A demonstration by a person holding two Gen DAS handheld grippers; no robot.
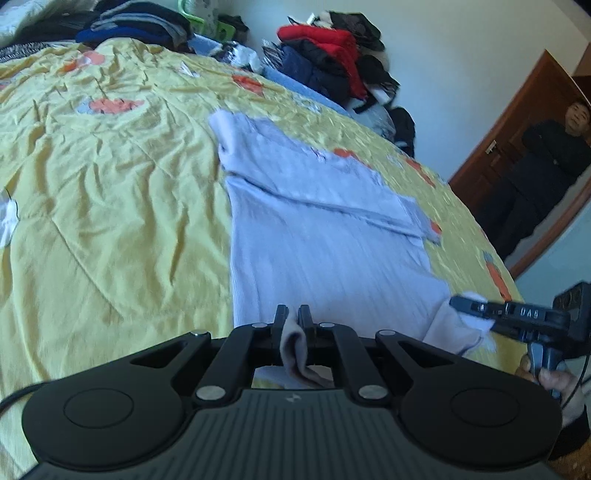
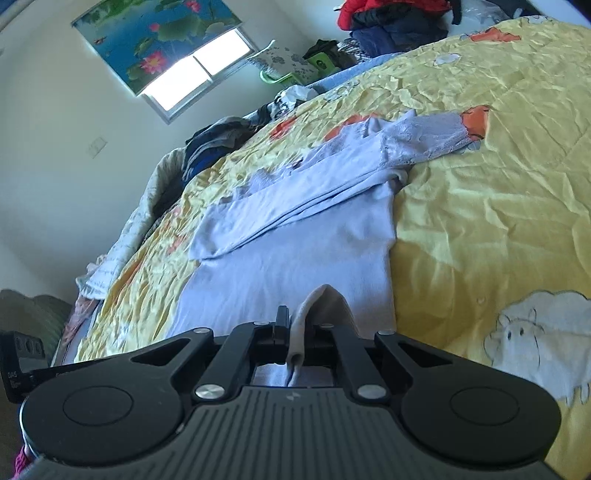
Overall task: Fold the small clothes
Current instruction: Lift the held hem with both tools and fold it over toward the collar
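Both grippers, left (image 1: 292, 314) and right (image 2: 295, 321), we note pinching the near hem of the pale shirt (image 1: 314, 236) on the yellow bedspread (image 1: 110, 177).

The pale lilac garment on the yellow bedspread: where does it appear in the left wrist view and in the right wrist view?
Left wrist view: the pale lilac garment runs from the upper middle down to the left gripper, which pinches its near edge.
Right wrist view: it lies in the centre, its lace end at upper right, its near edge pinched by the right gripper.
Shared landmark: the red jacket on the pile behind.
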